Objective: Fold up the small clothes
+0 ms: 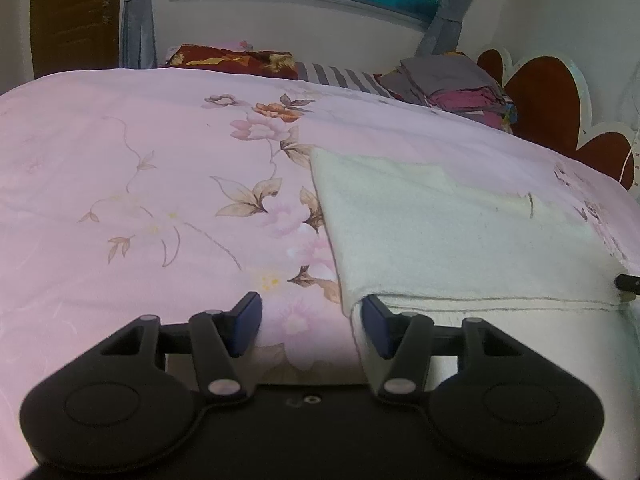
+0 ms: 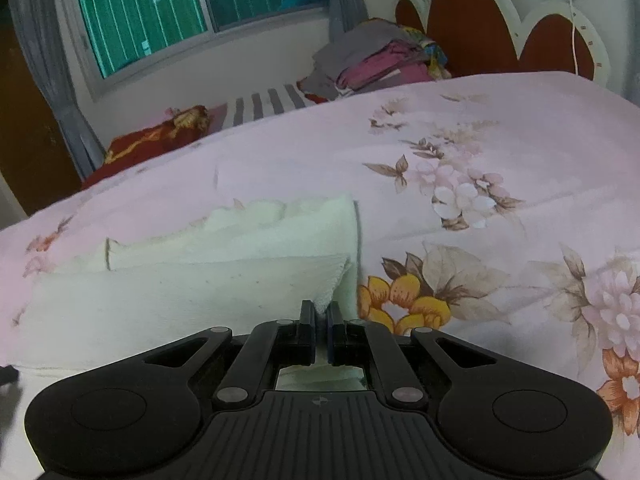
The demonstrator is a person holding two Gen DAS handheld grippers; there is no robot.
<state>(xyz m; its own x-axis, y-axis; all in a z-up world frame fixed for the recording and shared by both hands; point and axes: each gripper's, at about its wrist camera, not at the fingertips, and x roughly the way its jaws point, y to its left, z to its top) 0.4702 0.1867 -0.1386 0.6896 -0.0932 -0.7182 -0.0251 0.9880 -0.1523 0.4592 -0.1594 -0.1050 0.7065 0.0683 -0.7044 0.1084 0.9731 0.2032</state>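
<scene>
A pale cloth [image 1: 448, 232] lies on the pink floral bed cover [image 1: 132, 168], close to the bed's near edge and already doubled over once, so a folded edge runs along its near side. The right gripper [image 2: 320, 316] has its fingers together, clamped on the cloth's near right corner, which bunches up between the pads. The left gripper [image 1: 310, 324] is at the opposite near corner with its fingers apart; one pad [image 1: 376, 324] sits against the cloth's edge, the other rests over bare bed cover, and no fabric is pinched yet.

The step in hand looks like securing both near corners before carrying them over for the next fold. To do it well, the left gripper should slide a little further in toward the cloth so that both layers of the corner lie between its pads before it closes; a grip on the top layer alone would let the lower one trail. Once both corners are held, lift them evenly, keep the edge between them taut, and lay it down square with the far edge. The right hand should avoid pulling sideways meanwhile, as that would drag the corner away from the left fingers.
</scene>
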